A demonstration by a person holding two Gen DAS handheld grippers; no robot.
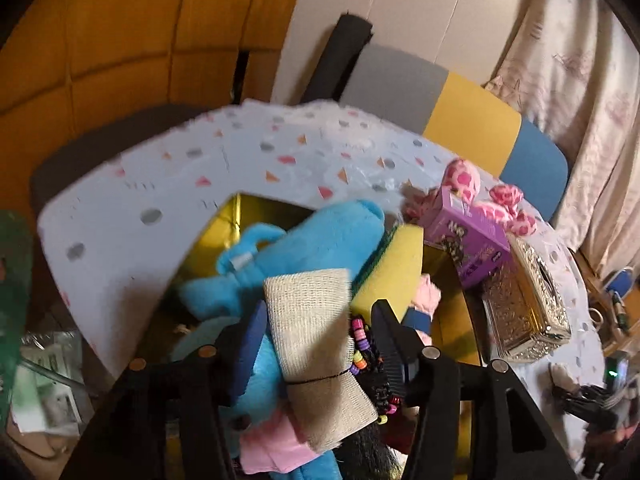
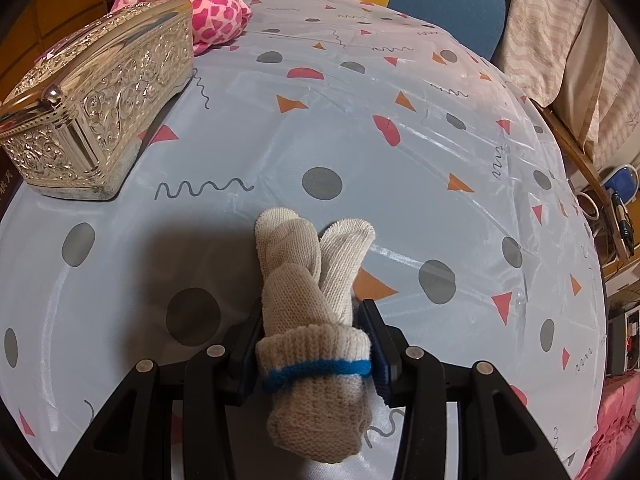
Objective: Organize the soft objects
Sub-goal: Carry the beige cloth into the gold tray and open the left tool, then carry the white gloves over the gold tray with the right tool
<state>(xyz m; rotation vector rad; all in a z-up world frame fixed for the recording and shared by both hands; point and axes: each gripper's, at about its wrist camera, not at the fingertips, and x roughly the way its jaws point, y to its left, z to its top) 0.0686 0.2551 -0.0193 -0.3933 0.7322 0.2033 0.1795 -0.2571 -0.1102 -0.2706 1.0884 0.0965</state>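
Careful now, both your hands are full. Your right gripper (image 2: 316, 340) is squeezed shut on the rolled knit glove (image 2: 316, 308), holding it by the cuff with the blue band. The glove's fingers stick out in front, just over the dotted tablecloth (image 2: 400, 120). Your left gripper (image 1: 320, 332) seems to be pinching the tan cloth strip (image 1: 316, 328) over the gold box (image 1: 236, 224), which is already stuffed with the blue plush toy (image 1: 304, 248), the yellow sponge (image 1: 392, 264) and a pink cloth (image 1: 272, 444).

The tan strip looks thin and floppy. If your pinch is only on its edge, it could slide out and fall beside the box. A string of colored beads (image 1: 366, 344) sits right by your left finger (image 1: 390, 340), so it might snag and come up when you pull away. The box looks very full, so pushing more in could pop the sponge out.

Only the left view shows the gold box, the purple carton (image 1: 468, 240) and what is packed inside. Only the right view shows the glove and the open stretch of cloth in front of it. Both show the shiny silver box (image 2: 96, 108) and the pink spotted plush (image 2: 212, 4) behind it.
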